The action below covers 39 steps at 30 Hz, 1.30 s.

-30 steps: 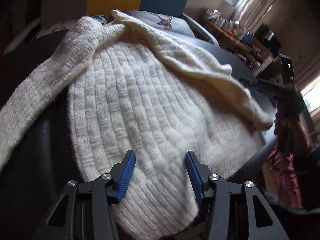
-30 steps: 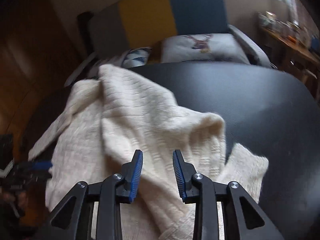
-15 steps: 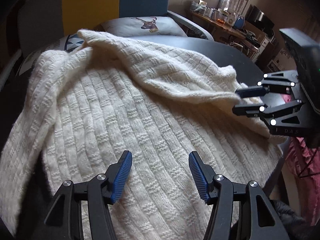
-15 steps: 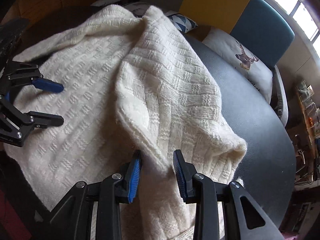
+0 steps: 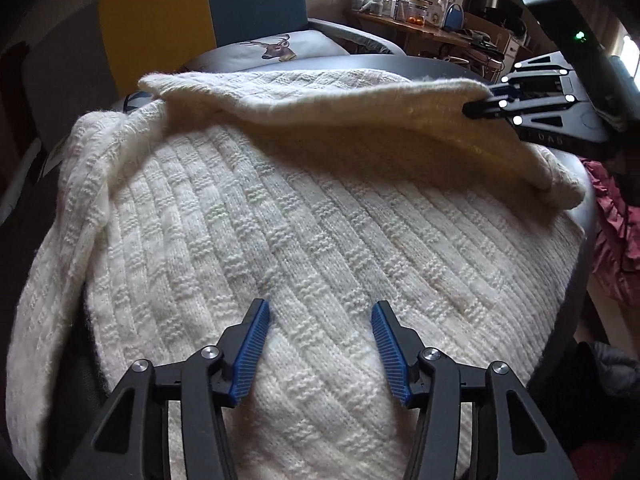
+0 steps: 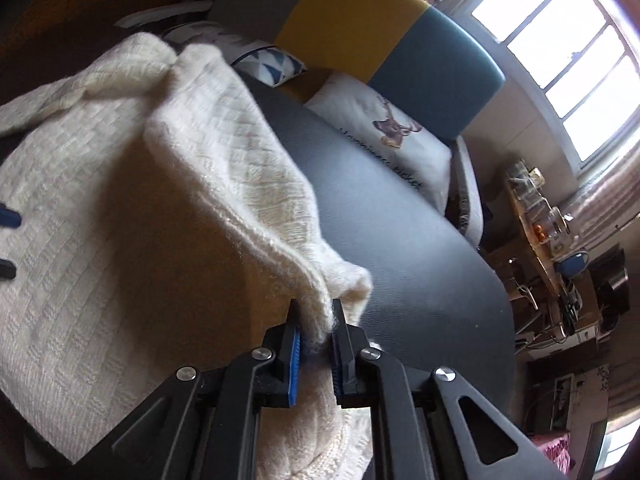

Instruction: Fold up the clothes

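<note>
We are pinching a raised edge of the cream knit sweater (image 6: 100, 208) in our right gripper (image 6: 314, 344), lifting it off the dark table (image 6: 400, 240), while our left gripper (image 5: 320, 344) is hovering spread wide over the flat knit.

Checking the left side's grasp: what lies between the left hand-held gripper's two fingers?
Only cream knit sweater, lying beneath the open left hand-held gripper, ungripped; the left wrist view shows this.
</note>
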### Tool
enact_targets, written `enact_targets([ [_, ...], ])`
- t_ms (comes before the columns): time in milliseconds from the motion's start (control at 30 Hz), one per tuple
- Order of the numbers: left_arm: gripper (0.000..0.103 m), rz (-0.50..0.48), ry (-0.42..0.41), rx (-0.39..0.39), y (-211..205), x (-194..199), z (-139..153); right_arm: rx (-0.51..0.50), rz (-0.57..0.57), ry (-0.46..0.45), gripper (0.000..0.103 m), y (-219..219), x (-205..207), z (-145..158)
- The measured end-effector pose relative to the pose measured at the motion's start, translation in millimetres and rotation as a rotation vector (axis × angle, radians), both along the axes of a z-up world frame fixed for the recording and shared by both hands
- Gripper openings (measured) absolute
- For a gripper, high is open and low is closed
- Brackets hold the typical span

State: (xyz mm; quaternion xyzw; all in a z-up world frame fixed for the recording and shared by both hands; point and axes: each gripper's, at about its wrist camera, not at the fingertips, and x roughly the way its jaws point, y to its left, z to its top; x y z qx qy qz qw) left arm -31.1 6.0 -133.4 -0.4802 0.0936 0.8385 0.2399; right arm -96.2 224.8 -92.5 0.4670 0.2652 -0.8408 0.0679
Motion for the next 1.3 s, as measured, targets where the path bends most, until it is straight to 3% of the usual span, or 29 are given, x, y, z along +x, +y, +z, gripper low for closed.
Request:
enact_targets([
  [67,0.046,0.001,-0.065,0.104,-15,0,5,-0.011,-0.035,0.021,0.011,11,-6,8],
  [167,0.046,0.068,-0.182,0.324,-44,-22,17,-0.028,-0.087,0.052,0.011,27,-15,19],
  [300,0.046,0.178,-0.184,0.542,-65,-64,45,-0.059,-0.112,0.06,0.011,32,-20,17],
  [433,0.046,0.298,-0.212,0.643,-66,-121,50,-0.083,-0.11,0.063,0.011,27,-12,12],
  [600,0.046,0.482,-0.41,0.713,-60,-174,4,-0.118,-0.117,0.073,0.011,37,-11,15],
  [700,0.046,0.522,-0.465,0.754,-54,-181,-11,-0.136,-0.117,0.078,0.011,42,-11,17],
  [767,0.041,0.546,-0.445,0.769,-50,-180,-13,-0.141,-0.116,0.081,0.011,45,-11,17],
  [800,0.025,0.55,-0.425,0.768,-48,-180,-10,-0.142,-0.117,0.083,0.011,46,-12,17],
  [900,0.011,0.55,-0.37,0.775,-40,-189,-3,-0.152,-0.131,0.099,0.011,51,-16,18],
  [1067,0.01,0.503,-0.275,0.782,-17,-224,26,-0.155,-0.193,0.115,0.011,68,-40,14],
  [1300,0.01,0.413,-0.218,0.655,28,-279,49,-0.152,-0.303,0.071,0.011,101,-82,-12],
])
